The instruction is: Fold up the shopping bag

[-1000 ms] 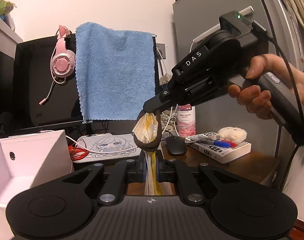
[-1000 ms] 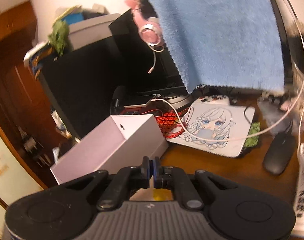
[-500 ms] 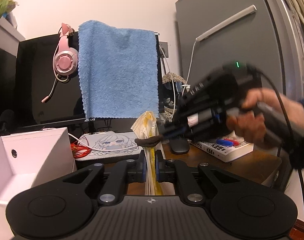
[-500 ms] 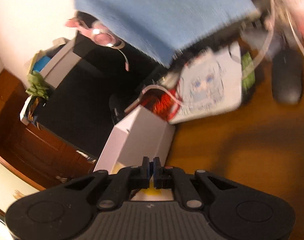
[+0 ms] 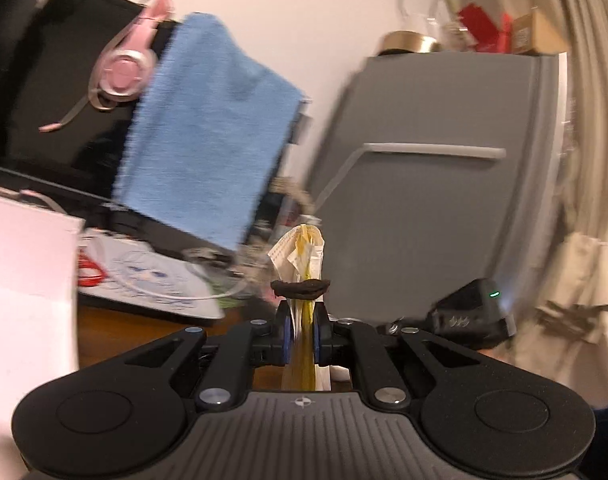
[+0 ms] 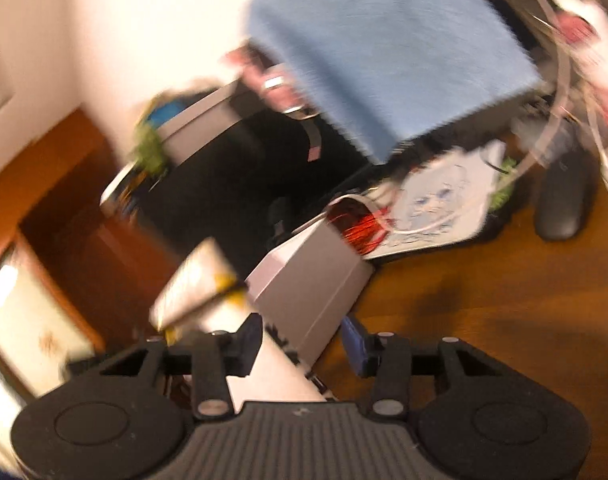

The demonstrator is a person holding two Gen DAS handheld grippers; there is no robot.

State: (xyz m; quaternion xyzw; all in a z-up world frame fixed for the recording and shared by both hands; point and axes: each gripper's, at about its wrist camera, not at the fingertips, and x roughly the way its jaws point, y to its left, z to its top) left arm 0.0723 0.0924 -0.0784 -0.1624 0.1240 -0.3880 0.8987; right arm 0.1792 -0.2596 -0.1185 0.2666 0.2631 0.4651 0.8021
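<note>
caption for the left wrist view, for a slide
Left hand-held gripper shut on folded shopping bag, dark band around it.

Showing now: one folded shopping bag (image 5: 302, 264) banded by one dark hair tie (image 5: 300, 289), one blue towel (image 5: 208, 136), one pink headset (image 5: 124, 68), one white box (image 6: 307, 284), one black mouse (image 6: 563, 204), one printed mouse pad (image 6: 435, 208), and two grippers, the left gripper (image 5: 302, 334) and the right gripper (image 6: 304, 344).

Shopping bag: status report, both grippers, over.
Left gripper shut on folded shopping bag, dark band around it. Right gripper open, jaws just opened, holding nothing. Nothing obstructing.
</note>
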